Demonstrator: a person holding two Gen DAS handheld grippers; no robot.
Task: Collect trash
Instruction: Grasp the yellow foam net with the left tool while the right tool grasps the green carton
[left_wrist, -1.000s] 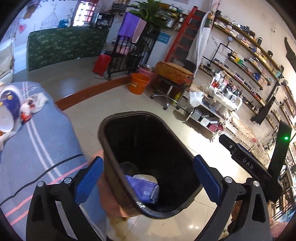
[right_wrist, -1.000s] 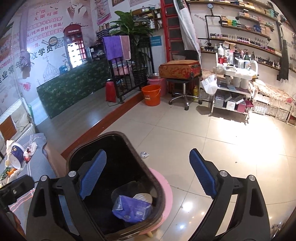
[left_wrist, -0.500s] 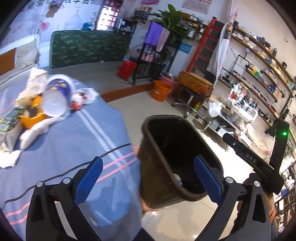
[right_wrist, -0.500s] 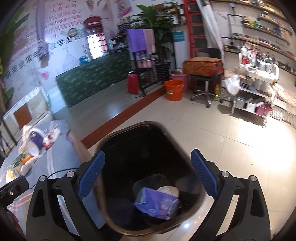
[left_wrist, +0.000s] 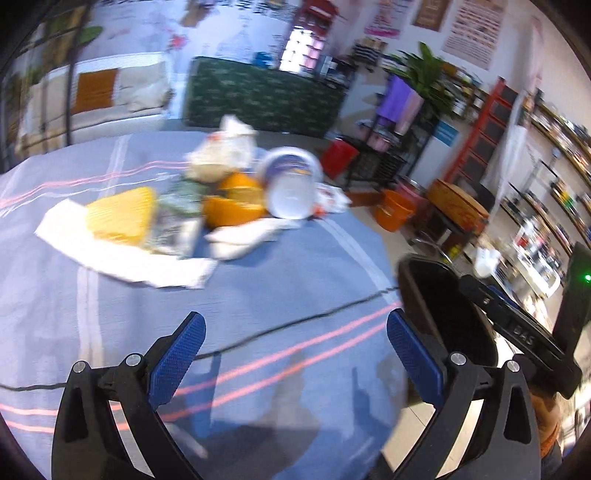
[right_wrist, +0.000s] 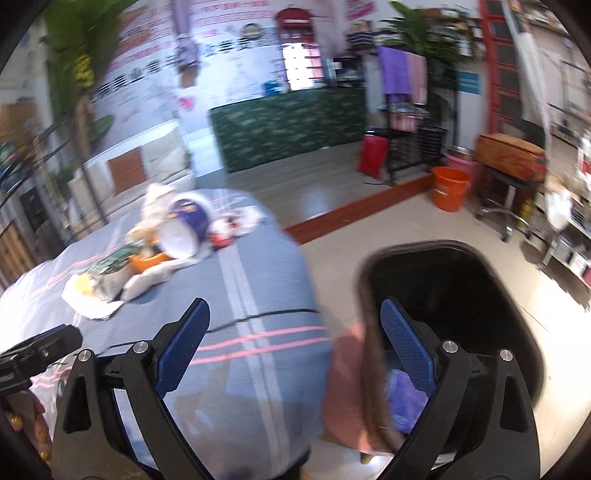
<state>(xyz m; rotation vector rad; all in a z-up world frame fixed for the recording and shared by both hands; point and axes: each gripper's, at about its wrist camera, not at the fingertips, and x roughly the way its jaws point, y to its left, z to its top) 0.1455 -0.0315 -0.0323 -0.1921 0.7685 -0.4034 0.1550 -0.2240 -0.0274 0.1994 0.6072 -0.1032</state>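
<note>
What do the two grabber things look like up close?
Both match. The left gripper and right gripper have black frames with cut-out holes, silver screws, and flat blue finger pads with a bumpy grid. In the left view, the right one's side carries white letters and a green light.

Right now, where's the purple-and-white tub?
The purple-and-white tub lies on its side at the far end of the trash pile on the blue tablecloth, beside the orange bowl, well left of the black bin.
</note>
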